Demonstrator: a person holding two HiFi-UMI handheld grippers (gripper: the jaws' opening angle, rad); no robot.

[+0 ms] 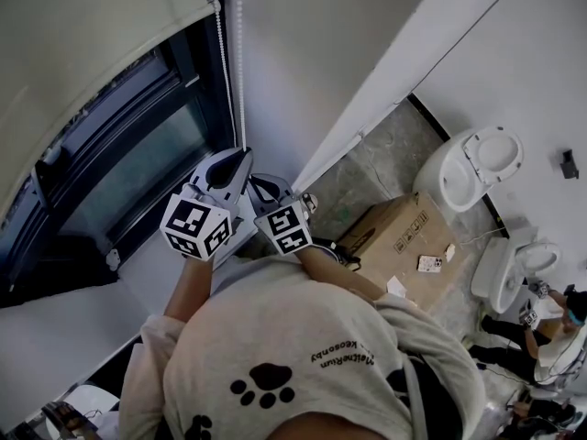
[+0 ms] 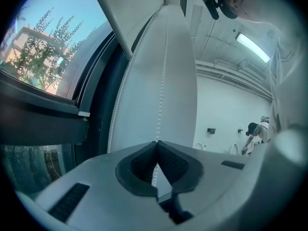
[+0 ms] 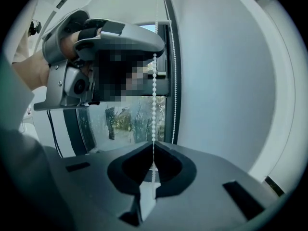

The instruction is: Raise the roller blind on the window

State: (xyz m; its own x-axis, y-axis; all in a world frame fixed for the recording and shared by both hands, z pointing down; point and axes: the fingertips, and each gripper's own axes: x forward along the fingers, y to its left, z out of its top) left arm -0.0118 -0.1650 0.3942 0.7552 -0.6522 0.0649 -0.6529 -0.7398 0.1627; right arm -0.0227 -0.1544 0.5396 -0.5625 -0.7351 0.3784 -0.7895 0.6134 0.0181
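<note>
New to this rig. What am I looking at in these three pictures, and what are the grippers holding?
No robot: a person holds a two-jaw gripper in each hand. The head view comes from a camera on the person's head, looking steeply down. The other two come from cameras riding on each gripper, looking along its jaws. The left gripper and the right gripper are both shut on the bead chain beside the window, the left one higher up. The roller blind covers the window's top. On the floor stand a cardboard box and a white toilet.
</note>
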